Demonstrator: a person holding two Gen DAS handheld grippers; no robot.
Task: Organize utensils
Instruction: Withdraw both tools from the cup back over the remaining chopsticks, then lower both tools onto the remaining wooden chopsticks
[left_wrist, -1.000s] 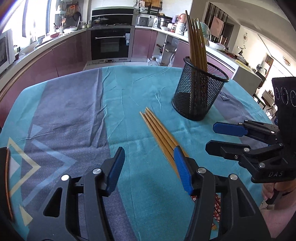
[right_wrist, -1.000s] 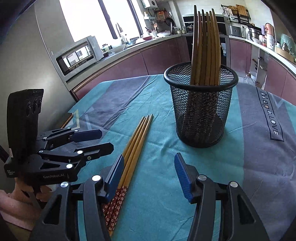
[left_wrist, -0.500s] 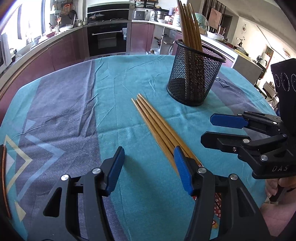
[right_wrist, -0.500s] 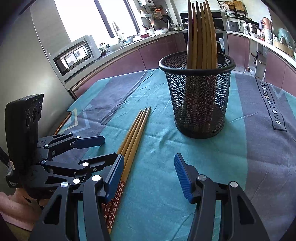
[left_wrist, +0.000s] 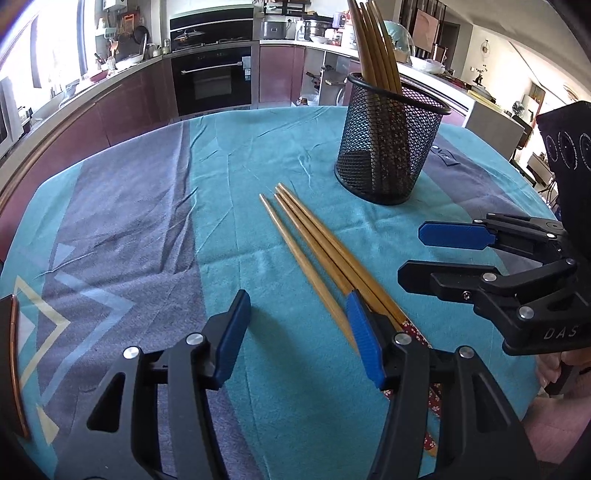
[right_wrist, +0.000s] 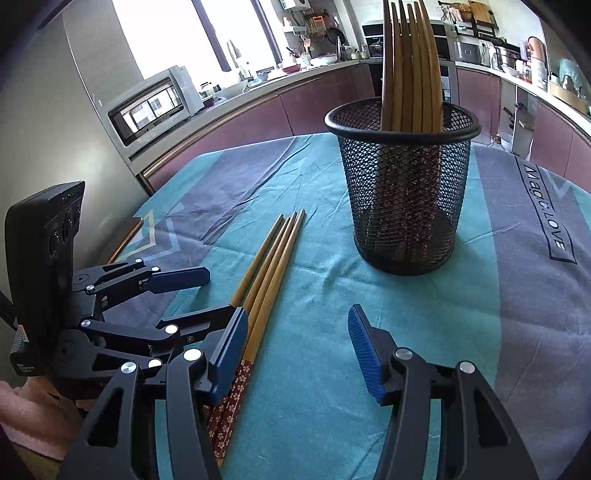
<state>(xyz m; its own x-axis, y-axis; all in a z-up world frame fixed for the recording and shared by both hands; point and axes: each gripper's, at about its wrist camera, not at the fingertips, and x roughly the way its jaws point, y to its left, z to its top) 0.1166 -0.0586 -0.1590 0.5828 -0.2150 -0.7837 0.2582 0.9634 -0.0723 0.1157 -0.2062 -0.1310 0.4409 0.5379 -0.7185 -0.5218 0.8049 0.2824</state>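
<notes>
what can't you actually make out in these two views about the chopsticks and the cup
- Loose chopsticks on the table: their patterned handle ends are covered by the left gripper in the left wrist view and by the right gripper in the right wrist view.
- Chopsticks in the mesh cup: tips cut off by the top edge in both views.
- Exact count in the cup: they overlap, and the mesh blurs their lower ends.

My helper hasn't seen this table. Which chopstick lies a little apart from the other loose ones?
Start at the black mesh cup on the teal tablecloth. Loose chopsticks lie before it; the odd chopstick is nearest the grey stripe, its tip splayed from the bunch.
</notes>
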